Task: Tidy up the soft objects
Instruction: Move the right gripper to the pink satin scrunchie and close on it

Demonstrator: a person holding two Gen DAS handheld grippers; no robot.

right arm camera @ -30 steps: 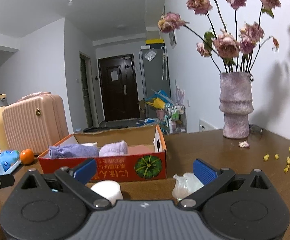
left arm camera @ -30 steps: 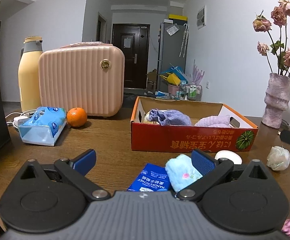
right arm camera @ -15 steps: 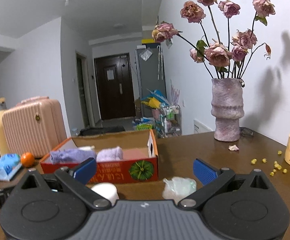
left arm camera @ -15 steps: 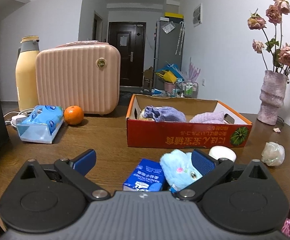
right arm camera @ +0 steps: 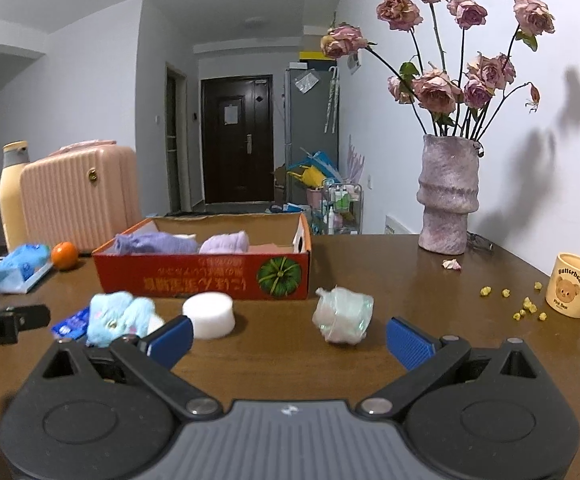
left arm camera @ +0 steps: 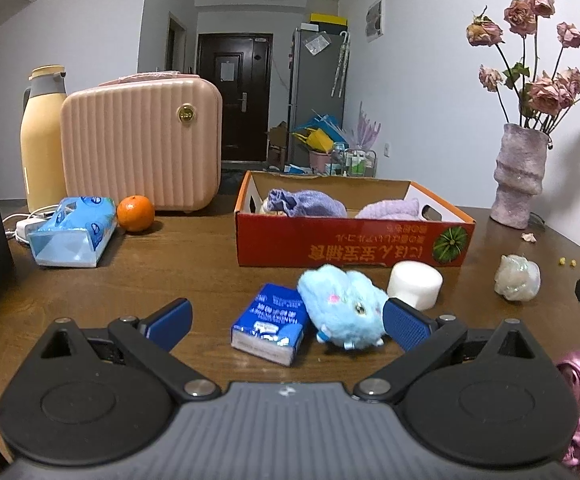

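The left gripper [left arm camera: 286, 320] has its jaws spread wide and holds nothing; a pale blue plush toy [left arm camera: 344, 310] lies on the brown surface [left arm camera: 194, 268] between them, touching the right-hand jaw, with a blue tissue packet [left arm camera: 270, 322] just beside it. The right gripper [right arm camera: 288, 336] is likewise wide open and empty, a crumpled plastic bag [right arm camera: 343, 314] lying just ahead between its jaws. A white foam puck [left arm camera: 414, 283] sits near the toy. Behind stands a red cardboard box [left arm camera: 350, 242] holding purple cloths [left arm camera: 306, 203]. A vase [right arm camera: 448, 196] stands well apart.
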